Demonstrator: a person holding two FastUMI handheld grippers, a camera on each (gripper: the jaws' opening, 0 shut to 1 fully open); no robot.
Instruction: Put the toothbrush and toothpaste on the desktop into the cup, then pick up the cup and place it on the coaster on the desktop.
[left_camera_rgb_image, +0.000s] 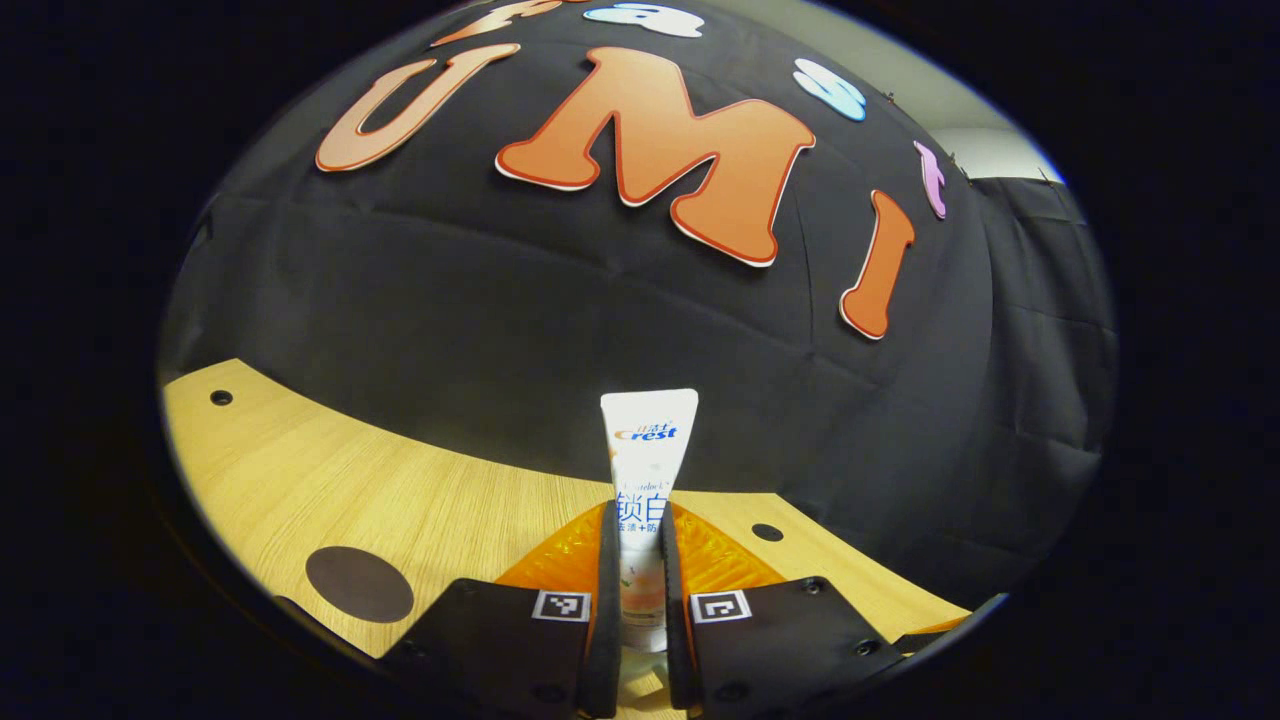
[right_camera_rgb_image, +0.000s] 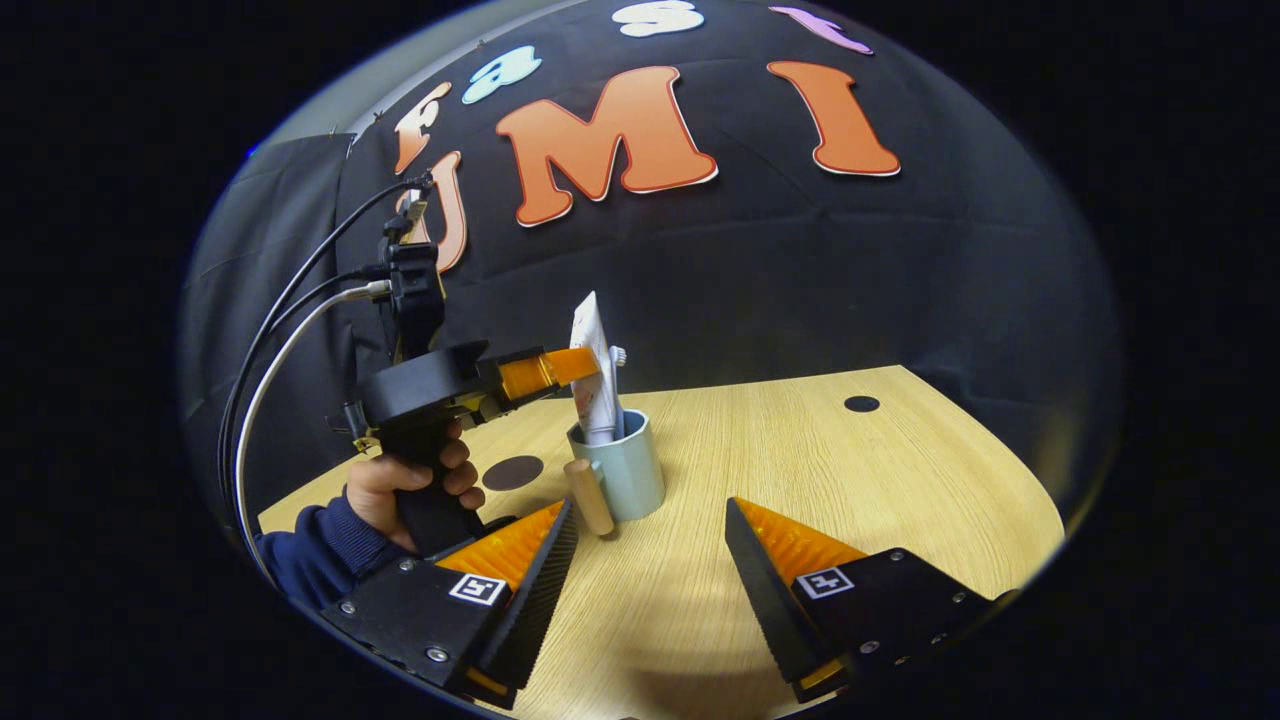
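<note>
A white toothpaste tube (left_camera_rgb_image: 645, 480) stands upright between the fingers of my left gripper (left_camera_rgb_image: 640, 610), which is shut on it. In the right gripper view the same tube (right_camera_rgb_image: 594, 375) has its lower end inside a pale blue-grey cup (right_camera_rgb_image: 622, 468) with a wooden handle (right_camera_rgb_image: 589, 497). A toothbrush head (right_camera_rgb_image: 617, 355) pokes up behind the tube. The left gripper (right_camera_rgb_image: 580, 365), held by a hand (right_camera_rgb_image: 415, 485), grips the tube from the left above the cup. My right gripper (right_camera_rgb_image: 650, 560) is open, low over the table in front of the cup. A dark round coaster (left_camera_rgb_image: 359, 583) lies on the wood, the same coaster (right_camera_rgb_image: 513, 472) left of the cup.
The light wooden table (right_camera_rgb_image: 850, 480) has small dark holes (right_camera_rgb_image: 861, 404) near its far edge. Black cloth walls close the booth behind. Cables (right_camera_rgb_image: 270, 340) hang from the left gripper's handle. A dark blue sleeve (right_camera_rgb_image: 310, 550) sits at the table's left edge.
</note>
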